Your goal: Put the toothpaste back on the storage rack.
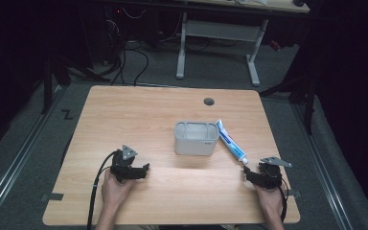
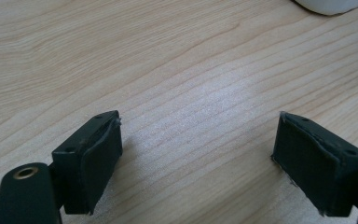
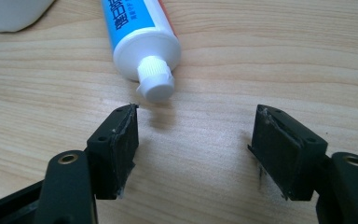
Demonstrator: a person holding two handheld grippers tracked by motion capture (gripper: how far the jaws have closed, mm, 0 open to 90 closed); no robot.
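A white and blue toothpaste tube [image 1: 231,141] lies flat on the wooden table [image 1: 139,115], just right of a grey open box [image 1: 196,138], its cap toward the near right. In the right gripper view the tube [image 3: 137,32] ends in a white cap [image 3: 154,81] just beyond the left jaw. My right gripper [image 1: 250,175] [image 3: 196,140] is open, resting near the front right edge with nothing between its jaws. My left gripper [image 1: 143,170] [image 2: 198,154] is open too, low over bare wood at the front left of the box.
A round cable hole [image 1: 209,101] sits in the far part of the tabletop. A corner of the grey box [image 2: 331,5] shows in the left gripper view. Beyond the table stand a white desk frame [image 1: 220,33] and cables on the dark floor.
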